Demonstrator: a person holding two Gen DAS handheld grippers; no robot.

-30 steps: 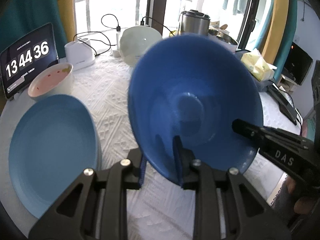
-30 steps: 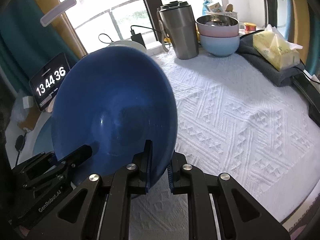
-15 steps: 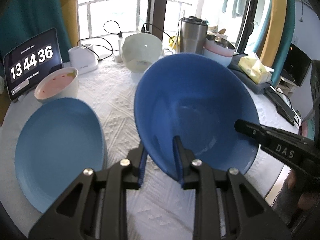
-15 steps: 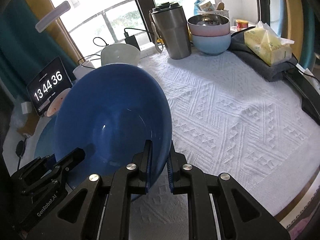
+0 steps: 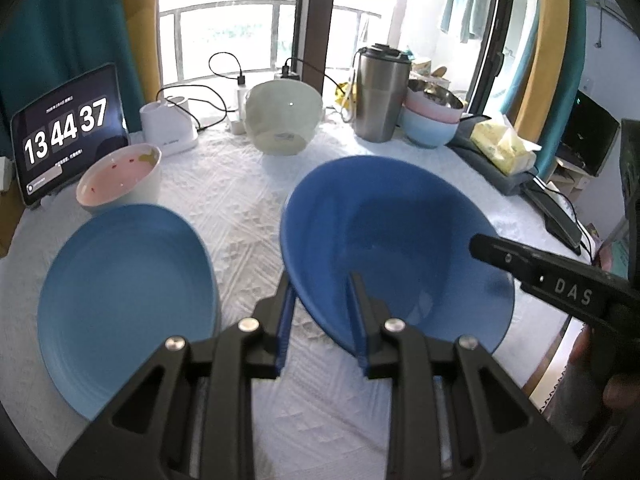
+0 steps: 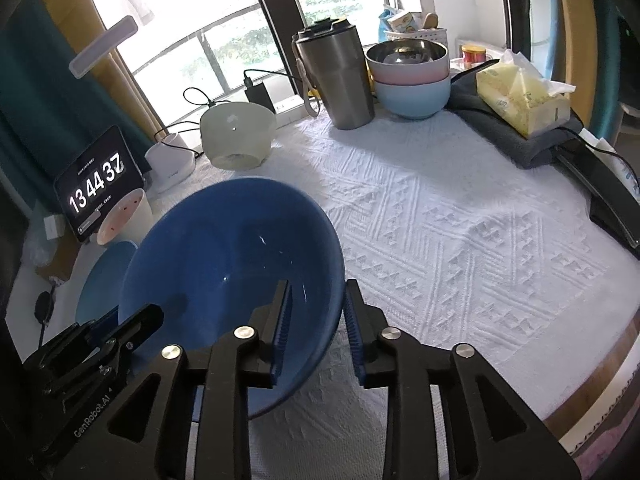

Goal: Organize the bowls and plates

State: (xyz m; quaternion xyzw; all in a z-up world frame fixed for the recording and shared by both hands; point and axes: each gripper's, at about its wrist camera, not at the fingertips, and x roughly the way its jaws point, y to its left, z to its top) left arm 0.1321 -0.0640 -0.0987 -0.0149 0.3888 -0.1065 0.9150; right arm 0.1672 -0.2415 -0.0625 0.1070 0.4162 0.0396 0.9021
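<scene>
Right now the dark blue bowl (image 5: 394, 248) sits between both tools on the white textured tablecloth (image 6: 460, 216) of the table, just beside the light blue plate (image 5: 124, 300). The left tongs (image 5: 320, 322) straddle its near rim, one finger inside and one outside, and a gap shows between the blue pads and the wall — they look released rather than clenched. The right tongs (image 6: 316, 332) likewise straddle the opposite rim with visible space either side, so neither tool is truly holding the bowl. Whether the bowl's base rests fully flat I cannot tell; it appears tilted toward the left tool. The main risk from here, I judge, is a finger catching the rim as the tongs pull away, which would drag or tip the bowl, perhaps onto the plate's edge. A second risk lies in withdrawing sideways instead of straight back, since the inner fingers sit below the rim. The pink-lined bowl (image 5: 120, 178) and the clock tablet (image 5: 66, 132) stand well apart, so they seem safe.
</scene>
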